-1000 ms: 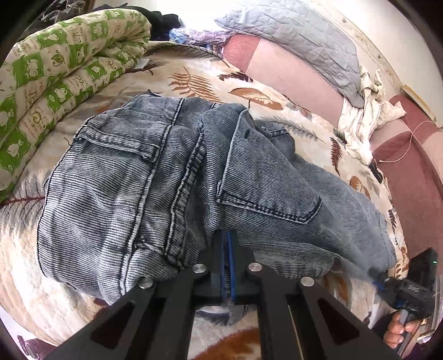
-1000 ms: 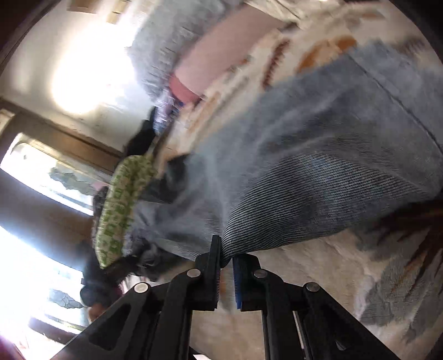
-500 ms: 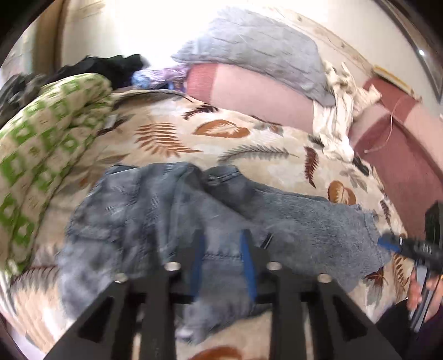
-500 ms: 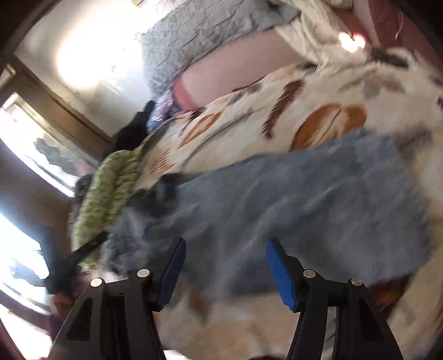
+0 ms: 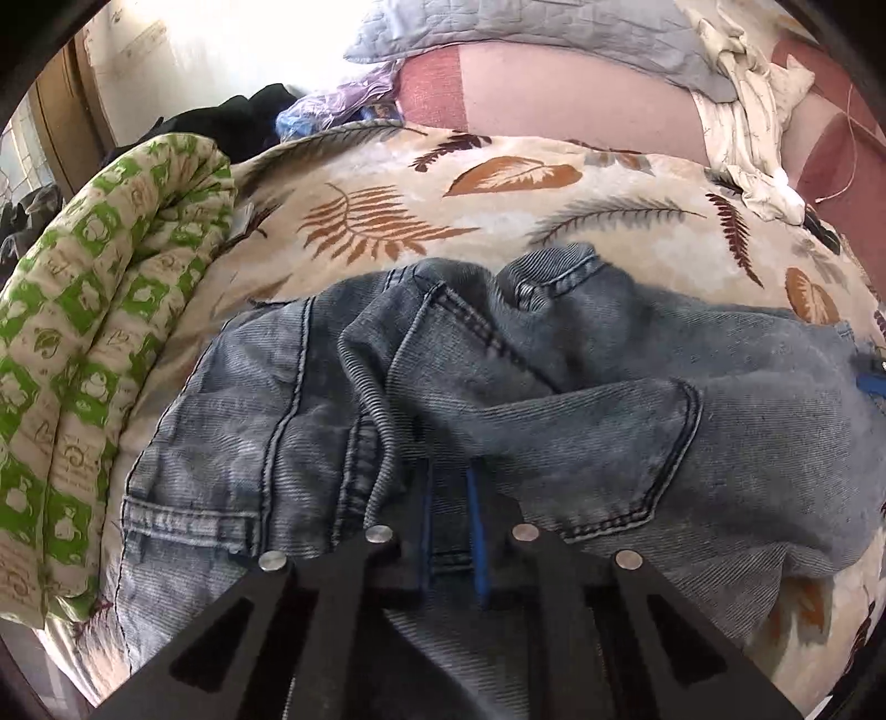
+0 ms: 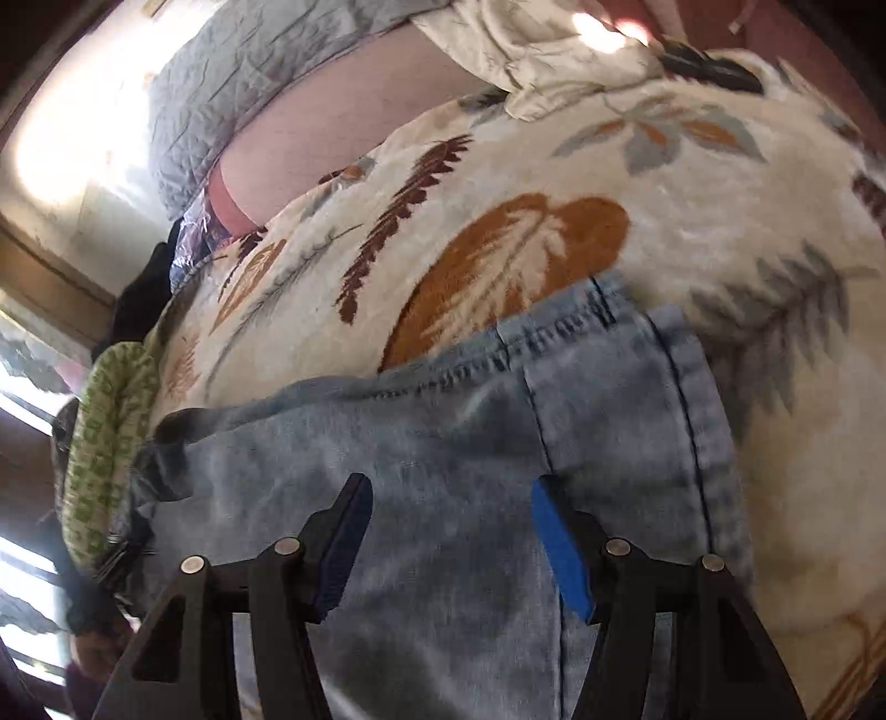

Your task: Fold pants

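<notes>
Your pants point(image 5: 498, 399), faded blue jeans, lay crumpled on the bed point(image 5: 498, 232), on its leaf-print blanket, w/ the waistband and back pockets bunched toward the left gripper point(image 5: 449, 487). That gripper's jaws were closing, nearly together, w/ a narrow strip of denim between the blue pads; can't tell if the pads were actually pressing on it. Your right gripper point(image 6: 448, 531) hung over the leg end of the pants point(image 6: 498, 432), jaws spread wide and released, nothing gripped, denim just below and between the fingers. The hem edge lay across the blanket point(image 6: 554, 221) just beyond the right gripper's tips. A rolled green-and-cream quilt point(image 5: 83, 332) sat beside the pants on the left in the left wrist view. Grey pillow point(image 5: 526, 33) and a white cloth point(image 5: 742, 111) were at the head of the bed, well apart from the pants. Right wrist view was somewhat blurred.
</notes>
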